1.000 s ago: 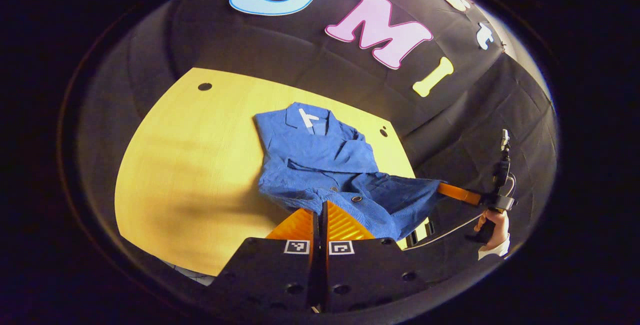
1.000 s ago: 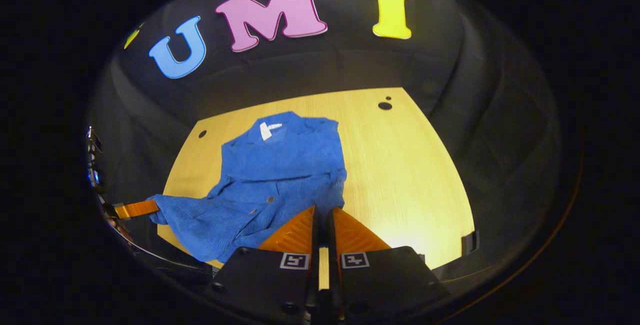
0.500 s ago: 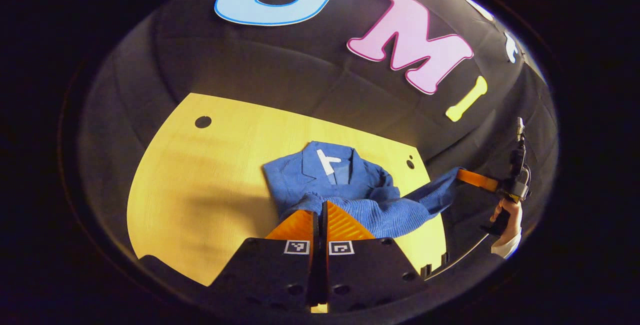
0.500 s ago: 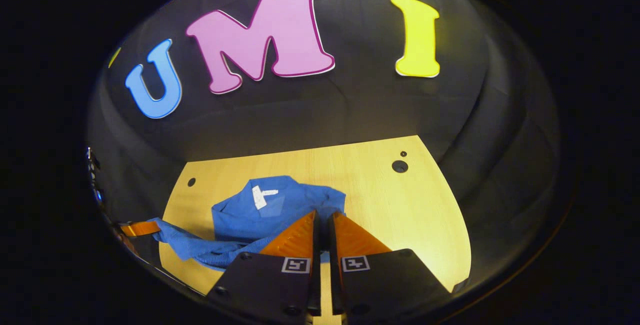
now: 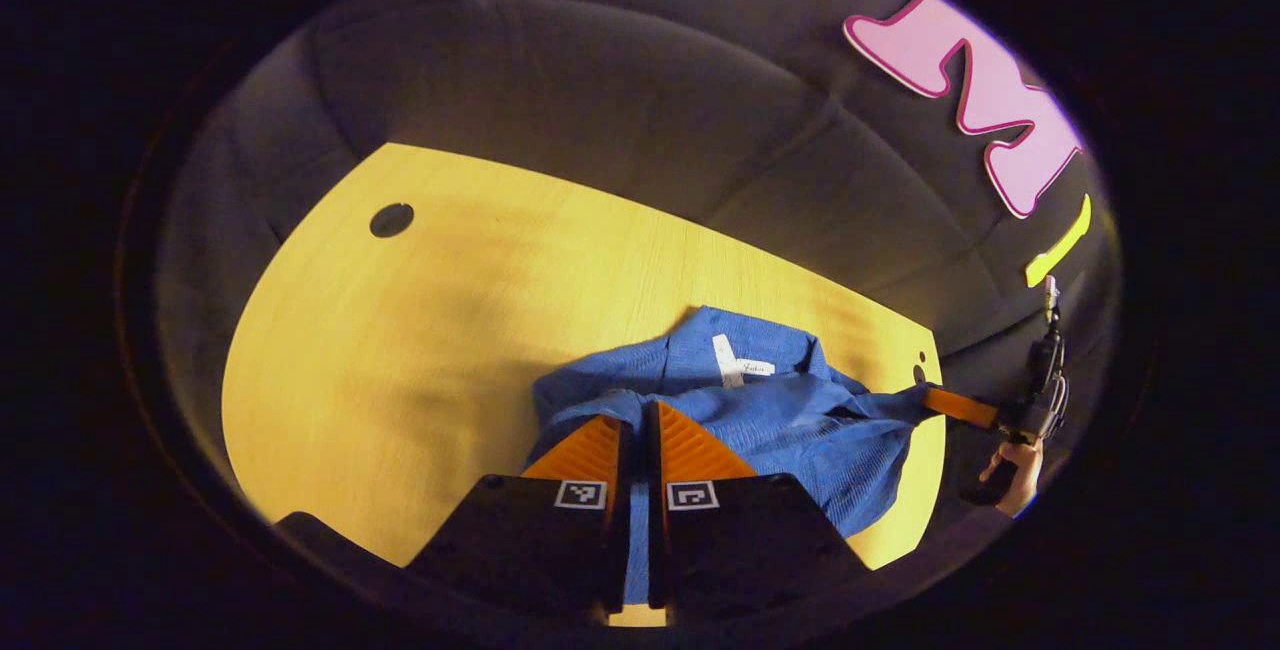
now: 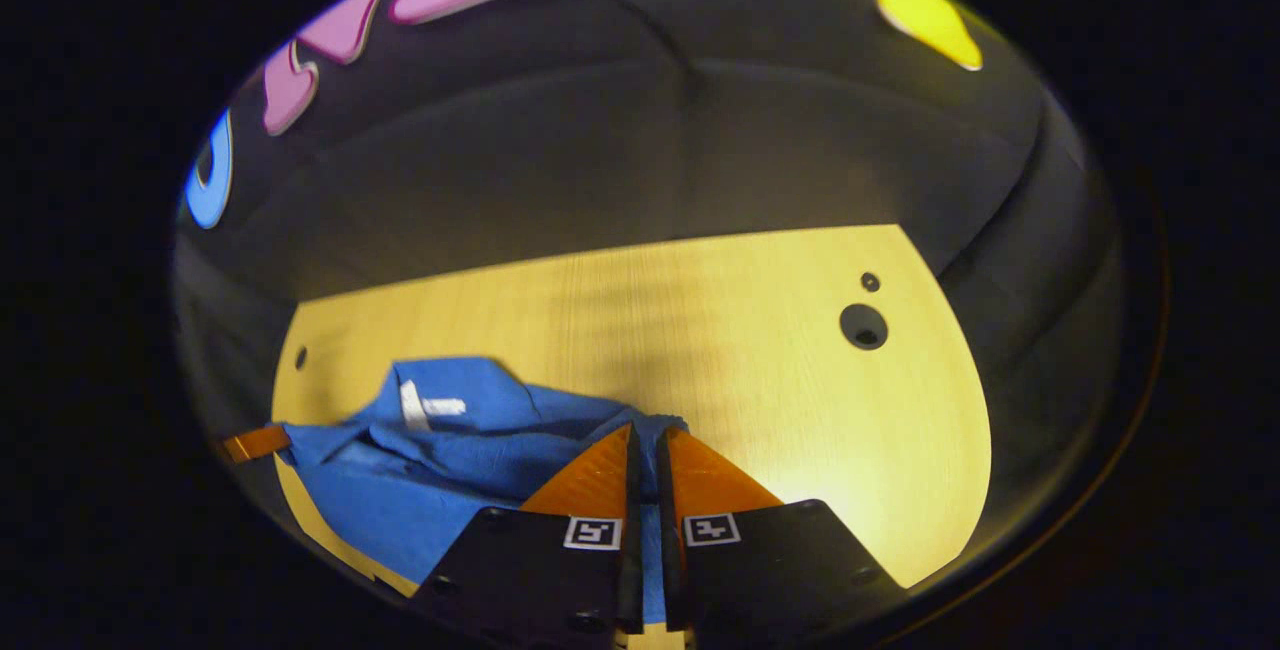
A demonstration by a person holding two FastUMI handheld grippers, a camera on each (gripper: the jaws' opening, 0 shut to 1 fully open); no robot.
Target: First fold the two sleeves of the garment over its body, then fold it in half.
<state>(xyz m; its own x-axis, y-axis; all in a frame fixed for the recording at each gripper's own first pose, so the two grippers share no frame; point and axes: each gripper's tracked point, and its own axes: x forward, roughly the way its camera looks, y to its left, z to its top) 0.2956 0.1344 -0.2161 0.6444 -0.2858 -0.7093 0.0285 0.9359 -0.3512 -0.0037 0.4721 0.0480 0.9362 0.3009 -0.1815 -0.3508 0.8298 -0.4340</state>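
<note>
The blue garment [image 5: 760,410] lies bunched on the near part of the wooden tabletop [image 5: 420,330], its collar and white neck tag facing up toward the far edge, with its lower hem lifted and carried over the body. The left hand-held gripper [image 5: 636,430] has its fingers drawn narrow with blue cloth showing in the slit between them, so it appears to be pinching one hem corner. The right hand-held gripper [image 6: 645,445] looks the same, fingers nearly together with cloth between them at the other corner; in the left gripper view it appears farther off at the garment's right side, held by a hand [image 5: 1005,475]. Judging by this, the half fold is under way. The risk is an uneven fold: if one corner travels further than the other, the hem will land skewed, and thin cloth may slip from a pinch mid-carry. The folded sleeves could also be dragged loose underneath. There are no containers here.
</note>
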